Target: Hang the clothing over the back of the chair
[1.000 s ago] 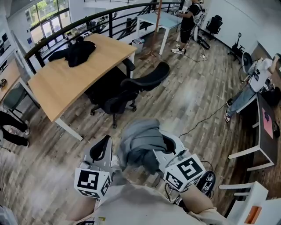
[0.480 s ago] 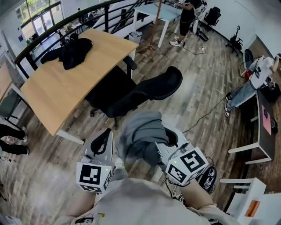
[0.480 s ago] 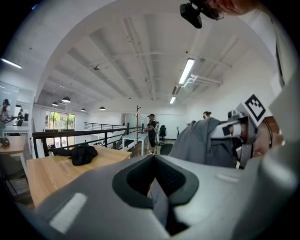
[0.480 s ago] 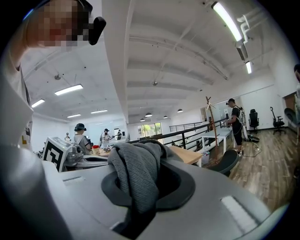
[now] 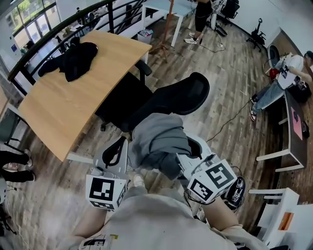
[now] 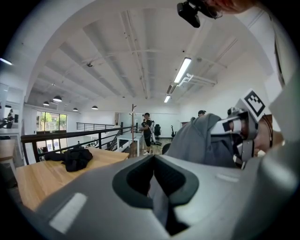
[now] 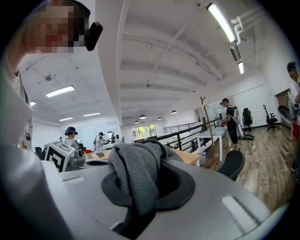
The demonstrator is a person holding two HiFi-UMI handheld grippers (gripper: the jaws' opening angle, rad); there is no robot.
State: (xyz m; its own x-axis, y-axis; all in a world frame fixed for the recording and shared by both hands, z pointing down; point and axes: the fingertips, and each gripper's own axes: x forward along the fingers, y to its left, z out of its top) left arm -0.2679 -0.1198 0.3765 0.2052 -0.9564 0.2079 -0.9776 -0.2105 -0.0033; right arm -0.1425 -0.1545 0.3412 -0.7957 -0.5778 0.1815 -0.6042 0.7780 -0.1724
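Note:
A bundled grey clothing (image 5: 156,139) hangs between my two grippers, just short of the black office chair (image 5: 178,95), whose backrest faces me. My right gripper (image 5: 190,144) is shut on a thick fold of the grey clothing (image 7: 138,176), which spills out of its jaws. My left gripper (image 5: 119,144) sits at the bundle's left side. Its jaws look shut on a thin strip of the grey fabric (image 6: 159,197). In the left gripper view the rest of the clothing (image 6: 201,140) bunches up to the right. The chair (image 7: 233,164) shows low at the right in the right gripper view.
A wooden table (image 5: 58,105) stands left of the chair with black clothing (image 5: 73,58) on it. A railing (image 5: 49,36) runs behind it. People stand at a far white table (image 5: 203,14) and sit at the right (image 5: 283,78). A white desk (image 5: 274,205) is near right.
Both grippers have carried the grey clothing forward, and the chair now lies much closer, its backrest just beyond the bundle. The grips look the same.

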